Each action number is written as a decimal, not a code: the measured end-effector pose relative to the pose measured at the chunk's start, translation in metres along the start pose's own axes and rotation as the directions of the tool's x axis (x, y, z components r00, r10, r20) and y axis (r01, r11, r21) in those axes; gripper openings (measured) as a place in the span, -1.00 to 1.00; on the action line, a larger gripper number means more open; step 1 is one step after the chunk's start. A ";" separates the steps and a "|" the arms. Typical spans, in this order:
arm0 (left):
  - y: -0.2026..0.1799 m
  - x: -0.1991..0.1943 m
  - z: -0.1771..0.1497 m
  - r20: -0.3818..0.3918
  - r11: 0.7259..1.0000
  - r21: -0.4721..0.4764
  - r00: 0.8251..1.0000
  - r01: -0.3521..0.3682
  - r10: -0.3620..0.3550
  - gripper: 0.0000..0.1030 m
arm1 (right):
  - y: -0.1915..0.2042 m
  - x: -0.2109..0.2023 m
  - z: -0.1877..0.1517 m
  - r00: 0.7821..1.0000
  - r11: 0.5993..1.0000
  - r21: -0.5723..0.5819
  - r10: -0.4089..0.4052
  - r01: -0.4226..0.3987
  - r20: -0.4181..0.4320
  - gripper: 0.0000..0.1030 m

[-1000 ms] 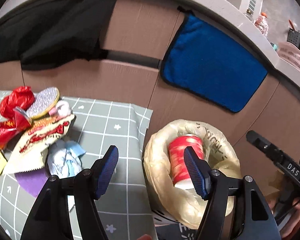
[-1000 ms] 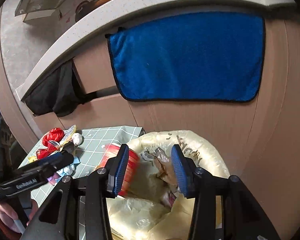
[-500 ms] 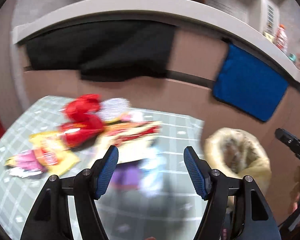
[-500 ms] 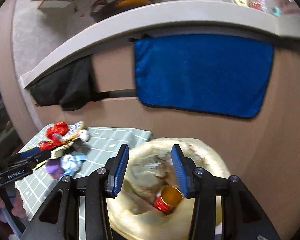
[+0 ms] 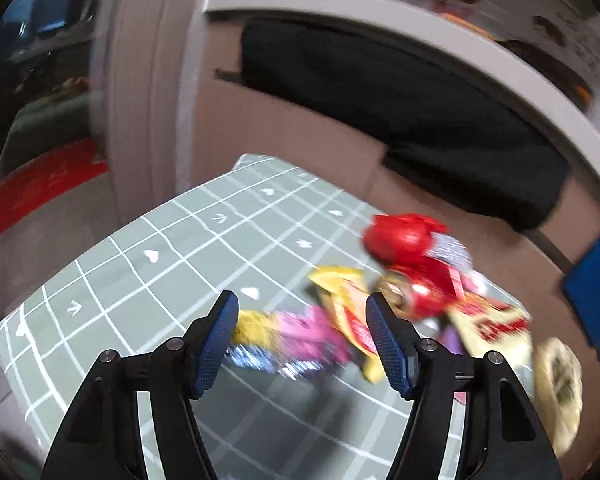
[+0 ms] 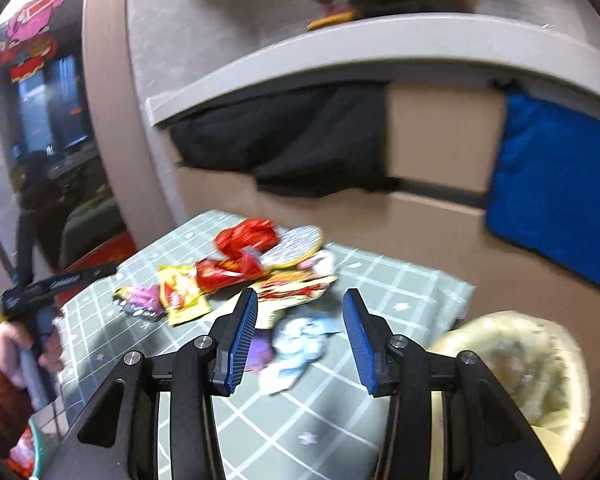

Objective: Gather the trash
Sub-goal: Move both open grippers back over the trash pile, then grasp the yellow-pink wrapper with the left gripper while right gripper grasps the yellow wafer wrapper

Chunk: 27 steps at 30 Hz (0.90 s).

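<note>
A heap of trash lies on the green checked tablecloth [image 5: 140, 272]: a red crumpled wrapper [image 5: 400, 236], a yellow snack packet [image 5: 344, 300], a pink wrapper [image 5: 300, 332] and a cream packet [image 5: 496, 328]. My left gripper [image 5: 300, 340] is open and empty, hovering over the pink wrapper. My right gripper [image 6: 298, 336] is open and empty above a pale blue crumpled wrapper [image 6: 300, 340]; the red wrapper [image 6: 246, 238] and yellow packet [image 6: 178, 292] lie beyond it. The yellowish trash bag [image 6: 516, 364] stands off the table's right edge and also shows in the left wrist view [image 5: 560, 380].
A cabinet front with a black cloth [image 6: 284, 140] and a blue towel [image 6: 556, 208] rises behind the table. A grey counter edge [image 6: 340, 52] runs above. The left gripper's handle and a hand [image 6: 24, 340] are at the left. The table drops off at the right.
Both grippers have swung left from above the trash bag to over the table's heap. The red can dropped from the left gripper into the bag. Both views are motion-blurred.
</note>
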<state>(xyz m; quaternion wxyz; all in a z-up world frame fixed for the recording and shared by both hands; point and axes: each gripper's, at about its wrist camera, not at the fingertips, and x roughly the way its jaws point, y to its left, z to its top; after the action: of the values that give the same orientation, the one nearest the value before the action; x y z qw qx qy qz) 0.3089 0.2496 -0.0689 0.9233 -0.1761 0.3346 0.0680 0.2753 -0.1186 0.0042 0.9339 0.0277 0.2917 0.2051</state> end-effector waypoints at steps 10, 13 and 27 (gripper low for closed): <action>0.014 0.070 -0.019 -0.228 0.997 -0.010 0.970 0.080 -0.080 0.12 | 0.020 0.049 -0.019 0.990 0.997 -0.072 0.012 -0.022 -0.138 -0.18; 0.004 0.049 -0.039 -0.252 0.989 0.034 0.959 0.145 -0.132 0.12 | 0.017 0.056 -0.020 0.988 0.997 -0.066 0.022 -0.033 -0.154 -0.18; 0.026 -0.046 -0.056 -0.022 0.992 0.040 0.992 0.122 -0.122 0.12 | 0.118 0.148 -0.006 0.919 0.926 -0.189 0.266 -0.328 -0.292 -0.18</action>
<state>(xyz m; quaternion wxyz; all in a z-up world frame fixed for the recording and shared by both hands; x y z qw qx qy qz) 0.2344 0.2526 -0.0862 0.9257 -0.1779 0.3337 0.0028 0.3392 0.0485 -0.0595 0.8416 -0.0654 0.3781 0.3800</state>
